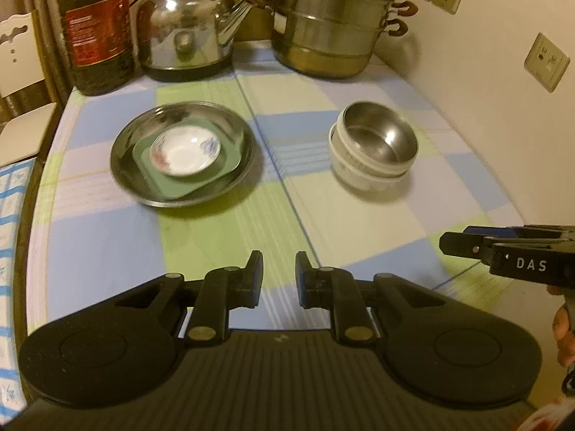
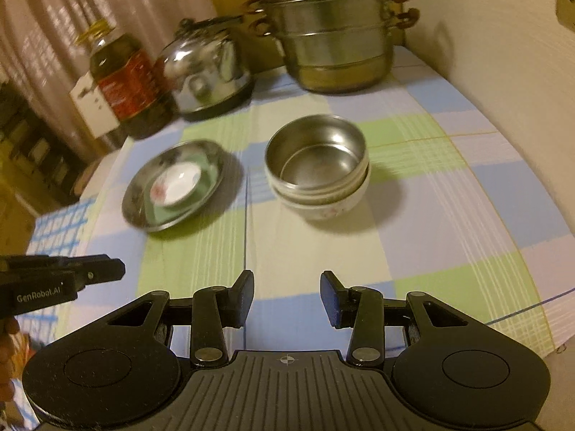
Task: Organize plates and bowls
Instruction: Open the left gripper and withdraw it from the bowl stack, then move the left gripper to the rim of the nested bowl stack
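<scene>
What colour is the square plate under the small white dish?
Green square plate, clearest in the left wrist view.

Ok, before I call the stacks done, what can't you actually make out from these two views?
- Bowl stack: the steel bowl on top hides how many bowls sit beneath, in both views.
- Green plate: the white saucer covers its middle; motion blur smears it in the right wrist view.
- Oil bottle: label blurred, unreadable.
- Right gripper: in the left wrist view only its tip shows, cut by the frame edge.

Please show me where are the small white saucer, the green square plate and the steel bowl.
small white saucer (image 1: 185,151): left wrist view, its white centre.
green square plate (image 1: 230,163): left wrist view, its right rim.
steel bowl (image 2: 318,158): right wrist view, its inner bottom.
</scene>
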`<state>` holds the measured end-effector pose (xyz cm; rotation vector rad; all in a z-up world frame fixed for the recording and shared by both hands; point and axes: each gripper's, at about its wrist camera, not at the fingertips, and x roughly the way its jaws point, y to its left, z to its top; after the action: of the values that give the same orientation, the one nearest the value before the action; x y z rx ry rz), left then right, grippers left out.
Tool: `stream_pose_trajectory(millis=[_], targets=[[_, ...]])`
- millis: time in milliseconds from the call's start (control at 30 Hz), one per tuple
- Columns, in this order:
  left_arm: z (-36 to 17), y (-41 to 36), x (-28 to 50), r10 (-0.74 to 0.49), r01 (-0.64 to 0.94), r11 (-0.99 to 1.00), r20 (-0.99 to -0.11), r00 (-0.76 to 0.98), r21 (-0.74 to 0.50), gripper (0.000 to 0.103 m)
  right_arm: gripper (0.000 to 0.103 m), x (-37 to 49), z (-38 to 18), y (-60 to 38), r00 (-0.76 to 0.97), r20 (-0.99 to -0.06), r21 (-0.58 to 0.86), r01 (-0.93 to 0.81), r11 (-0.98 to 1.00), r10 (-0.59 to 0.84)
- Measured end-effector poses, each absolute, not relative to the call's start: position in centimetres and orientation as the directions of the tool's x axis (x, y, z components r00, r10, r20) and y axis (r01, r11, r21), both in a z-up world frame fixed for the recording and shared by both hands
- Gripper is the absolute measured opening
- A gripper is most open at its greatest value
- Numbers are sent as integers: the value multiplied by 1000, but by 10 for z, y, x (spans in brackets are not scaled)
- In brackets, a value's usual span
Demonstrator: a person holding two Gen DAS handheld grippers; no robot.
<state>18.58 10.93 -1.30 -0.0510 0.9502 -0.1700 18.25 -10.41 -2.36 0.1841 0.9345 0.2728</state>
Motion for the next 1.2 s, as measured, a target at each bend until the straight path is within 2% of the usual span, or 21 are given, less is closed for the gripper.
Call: stream_pose_trajectory(millis=[333,1200], targets=[[-23,91,154,-117,56,993,-837,535,-104,16,41,157,-36,-112,487,-788,287,-250,925,376],[-24,40,107,-32,-74,994,-852,522,-83,16,41,132,-45,-156,394,-813,299,-351,887,429]])
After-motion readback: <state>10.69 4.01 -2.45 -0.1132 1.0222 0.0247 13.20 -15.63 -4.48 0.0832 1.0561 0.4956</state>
